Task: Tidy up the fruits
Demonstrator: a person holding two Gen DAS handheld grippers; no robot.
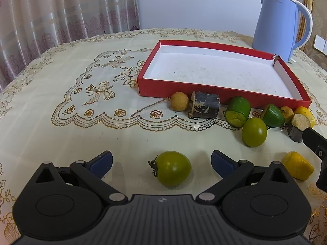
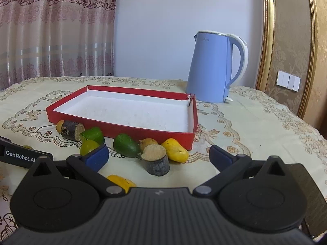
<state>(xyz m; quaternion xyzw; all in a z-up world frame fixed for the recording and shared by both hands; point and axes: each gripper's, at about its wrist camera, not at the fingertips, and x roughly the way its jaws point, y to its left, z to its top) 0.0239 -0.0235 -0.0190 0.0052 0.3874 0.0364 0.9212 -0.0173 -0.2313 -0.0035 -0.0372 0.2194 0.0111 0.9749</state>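
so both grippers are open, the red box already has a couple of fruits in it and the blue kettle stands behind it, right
Not quite: the red box is empty, as both wrist views show. The fruits lie on the tablecloth in front of it, with a green tomato between the open fingers of the left gripper. The right gripper is open too, and the blue kettle stands behind the box.

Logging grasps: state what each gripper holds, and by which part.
Nothing is held. The left gripper is open around a green tomato; the right gripper is open, empty.

Red tray (image 1: 222, 94), pale-blue kettle (image 2: 210, 67), gold-patterned cream tablecloth (image 1: 61, 130)
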